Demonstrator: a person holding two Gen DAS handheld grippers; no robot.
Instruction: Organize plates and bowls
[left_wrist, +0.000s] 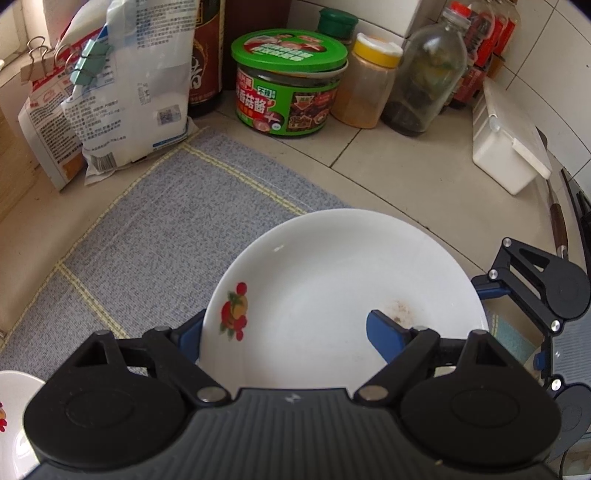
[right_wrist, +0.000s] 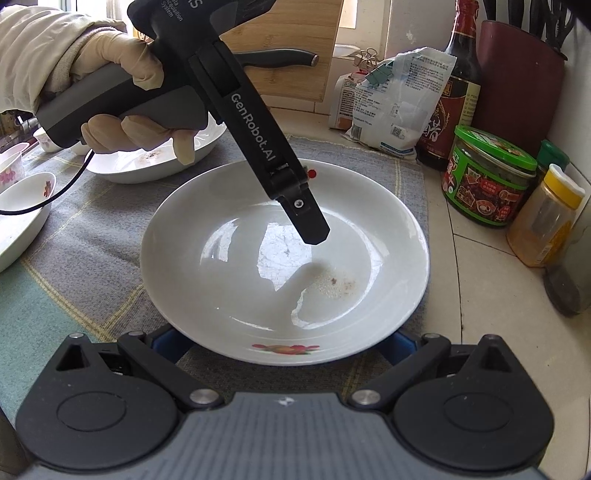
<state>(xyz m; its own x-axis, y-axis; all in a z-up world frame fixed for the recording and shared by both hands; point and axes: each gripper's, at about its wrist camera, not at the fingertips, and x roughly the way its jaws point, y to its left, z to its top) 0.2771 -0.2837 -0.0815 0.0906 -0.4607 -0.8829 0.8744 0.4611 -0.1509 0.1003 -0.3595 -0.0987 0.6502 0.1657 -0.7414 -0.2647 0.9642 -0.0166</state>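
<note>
A white deep plate (left_wrist: 343, 295) with a fruit print lies on the grey placemat (left_wrist: 155, 229); it also shows in the right wrist view (right_wrist: 284, 258). My left gripper (left_wrist: 288, 332) is open wide, one blue finger (left_wrist: 386, 334) inside the plate, the other under its left rim. My right gripper (right_wrist: 284, 345) is open, its blue fingers just under the plate's near rim on either side. In the right wrist view the left gripper's finger (right_wrist: 306, 218) hangs over the plate.
Behind the mat stand flour bags (left_wrist: 122, 96), a dark bottle (left_wrist: 207, 55), a green-lidded jar (left_wrist: 288, 85), a yellow-capped jar (left_wrist: 369, 81) and a glass bottle (left_wrist: 428, 74). A white box (left_wrist: 509, 140) is at right. Another plate (right_wrist: 155, 158) and small bowls (right_wrist: 22, 214) lie left.
</note>
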